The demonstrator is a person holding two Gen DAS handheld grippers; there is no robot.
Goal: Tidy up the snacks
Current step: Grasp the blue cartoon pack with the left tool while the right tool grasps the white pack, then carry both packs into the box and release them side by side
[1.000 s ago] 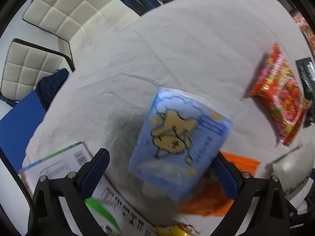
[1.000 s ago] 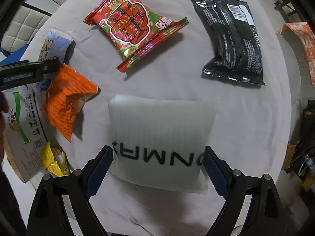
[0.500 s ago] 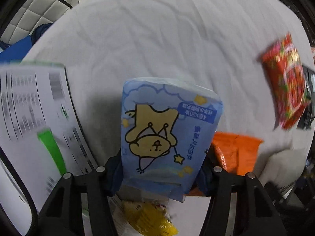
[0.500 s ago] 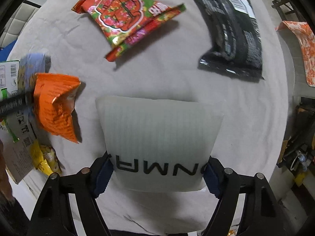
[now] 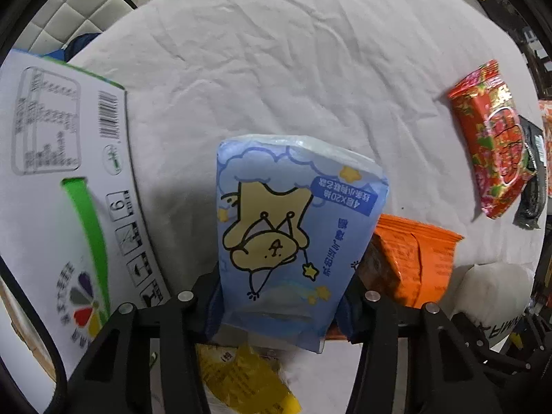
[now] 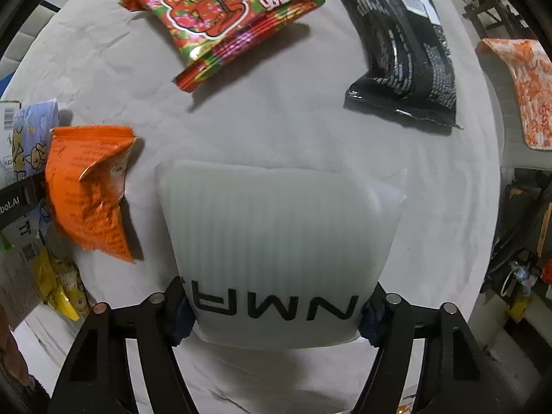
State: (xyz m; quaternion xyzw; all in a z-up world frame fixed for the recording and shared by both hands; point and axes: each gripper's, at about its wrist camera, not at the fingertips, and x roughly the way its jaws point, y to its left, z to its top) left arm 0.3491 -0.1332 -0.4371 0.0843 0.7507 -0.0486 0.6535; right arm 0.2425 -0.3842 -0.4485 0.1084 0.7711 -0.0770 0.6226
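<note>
My left gripper is shut on a light-blue pack with a cartoon dog, held up over the white-clothed table. My right gripper is shut on a white ribbed pouch with black letters. An orange packet lies crumpled left of the pouch, and the same orange packet shows right of the blue pack. A red patterned snack bag and a black bag lie farther back. A yellow packet sits below the left gripper.
A white cardboard box with a green stripe and barcode stands at the left. White padded chairs are beyond the table. An orange-patterned cloth hangs off to the right, with dark clutter past the table's right edge.
Both grippers went from open around their packs to shut on them. The blue pack has come closer to the cardboard box; the white pouch has risen slightly in view.
</note>
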